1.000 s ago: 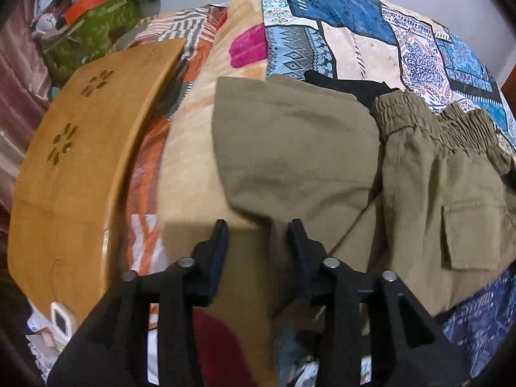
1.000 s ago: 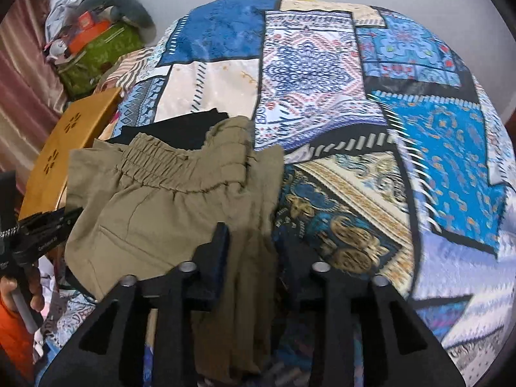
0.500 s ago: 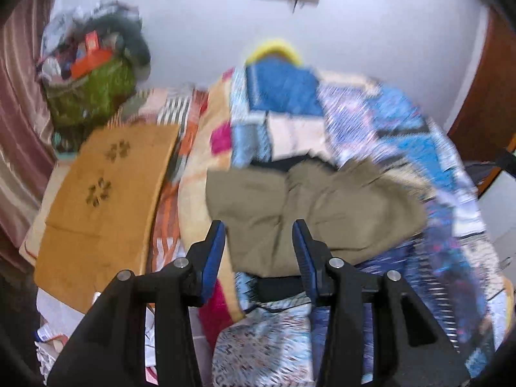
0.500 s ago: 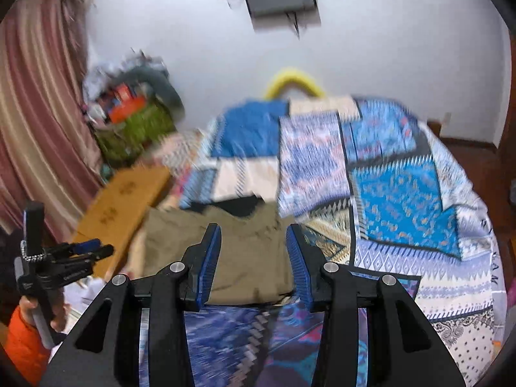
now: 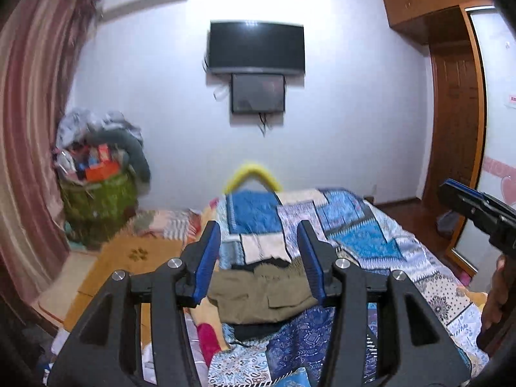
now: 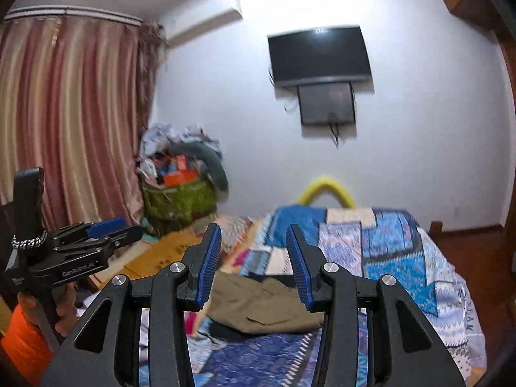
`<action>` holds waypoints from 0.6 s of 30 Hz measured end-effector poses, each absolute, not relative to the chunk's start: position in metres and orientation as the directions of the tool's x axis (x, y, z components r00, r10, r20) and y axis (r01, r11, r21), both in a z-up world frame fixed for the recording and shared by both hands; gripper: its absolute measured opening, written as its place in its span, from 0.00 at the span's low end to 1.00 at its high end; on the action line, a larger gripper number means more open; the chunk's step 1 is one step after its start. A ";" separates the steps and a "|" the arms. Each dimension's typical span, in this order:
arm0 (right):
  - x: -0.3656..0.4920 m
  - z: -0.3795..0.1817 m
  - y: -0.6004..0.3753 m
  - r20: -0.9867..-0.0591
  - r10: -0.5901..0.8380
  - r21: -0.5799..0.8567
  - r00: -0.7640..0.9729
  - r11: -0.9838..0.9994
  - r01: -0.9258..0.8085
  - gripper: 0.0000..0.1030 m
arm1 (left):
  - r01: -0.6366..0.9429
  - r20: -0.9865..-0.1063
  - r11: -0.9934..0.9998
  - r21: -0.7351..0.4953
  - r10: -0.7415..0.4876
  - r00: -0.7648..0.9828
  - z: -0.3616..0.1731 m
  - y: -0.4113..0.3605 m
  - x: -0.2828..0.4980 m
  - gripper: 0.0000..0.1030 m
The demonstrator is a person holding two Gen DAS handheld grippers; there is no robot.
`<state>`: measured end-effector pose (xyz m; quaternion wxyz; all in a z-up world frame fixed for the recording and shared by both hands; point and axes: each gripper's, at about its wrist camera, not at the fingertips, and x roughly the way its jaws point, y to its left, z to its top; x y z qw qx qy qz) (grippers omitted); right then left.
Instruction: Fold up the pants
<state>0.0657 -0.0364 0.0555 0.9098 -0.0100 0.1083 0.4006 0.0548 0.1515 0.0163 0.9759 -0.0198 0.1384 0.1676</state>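
The khaki pants (image 5: 261,296) lie folded in a compact bundle near the bed's front edge, pocket flap up, on top of a black garment (image 5: 258,329). They also show in the right wrist view (image 6: 258,303). My left gripper (image 5: 259,258) is open and empty, raised well above and back from the pants. My right gripper (image 6: 253,259) is open and empty, also lifted clear of the pants. The left gripper shows at the left of the right wrist view (image 6: 96,235), and the right gripper at the right edge of the left wrist view (image 5: 477,213).
The bed has a blue patchwork quilt (image 5: 371,235). A wooden board (image 5: 129,258) lies left of the bed. A green bag with piled clutter (image 5: 96,193) stands by the curtain (image 6: 74,122). A TV (image 5: 256,48) hangs on the far wall; a wooden wardrobe (image 5: 451,113) stands right.
Both grippers have pulled up and back from the pants, from close over the cloth to a raised view of the whole room. The pants stay folded on the bed.
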 end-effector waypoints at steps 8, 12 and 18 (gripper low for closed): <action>0.032 0.061 -0.045 -0.137 0.710 0.039 0.691 0.701 -0.713 0.64 | -0.356 -0.181 0.934 0.009 0.352 0.918 0.029 0.126 0.007 0.92; 0.026 0.062 -0.047 -0.143 0.690 0.038 0.709 0.720 -0.693 0.76 | -0.367 -0.161 0.930 0.021 0.365 0.917 0.025 0.118 -0.002 0.99; 0.020 0.060 -0.053 -0.130 0.644 0.044 0.754 0.763 -0.645 0.99 | -0.357 -0.150 0.934 0.013 0.355 0.923 0.024 0.109 -0.014 1.00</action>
